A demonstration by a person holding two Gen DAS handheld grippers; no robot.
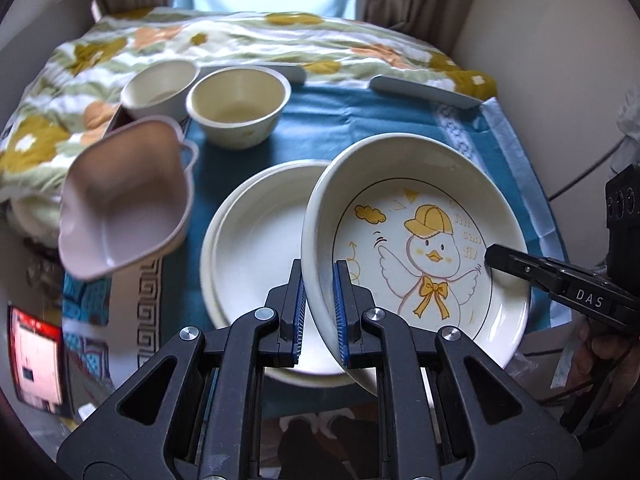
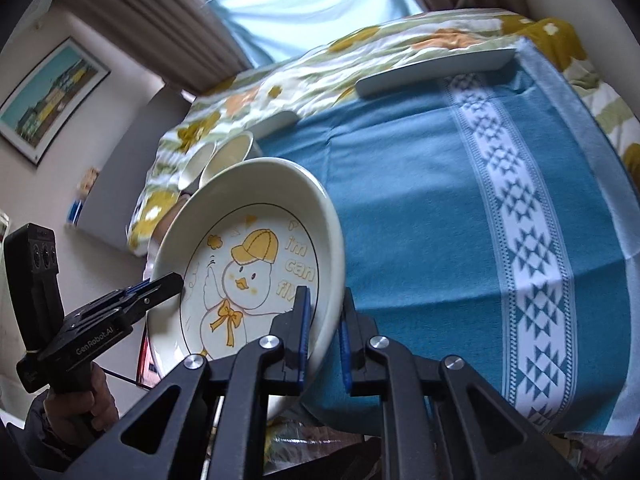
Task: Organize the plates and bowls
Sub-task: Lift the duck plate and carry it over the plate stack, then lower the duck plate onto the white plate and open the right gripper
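A cream duck plate [image 1: 432, 248] is tilted in the air above the blue cloth. My left gripper [image 1: 320, 268] is shut on its left rim, and the same gripper [image 2: 176, 280] shows at the left of the right wrist view. My right gripper [image 2: 326, 292] is shut on the duck plate [image 2: 248, 264] at the opposite rim; it comes in as a black gripper [image 1: 494, 257] from the right in the left wrist view. Under and left of the held plate lies a stack of plain white plates [image 1: 256, 248]. Two cream bowls [image 1: 160, 88] [image 1: 240, 104] stand further back.
A pink handled bowl [image 1: 120, 200] sits tilted at the left. Two long white dishes [image 1: 424, 90] [image 1: 288, 72] lie at the cloth's far edge. The blue patterned cloth [image 2: 420, 200] lies beside a floral quilt [image 1: 240, 36]. A red-screened device [image 1: 36, 356] is at the lower left.
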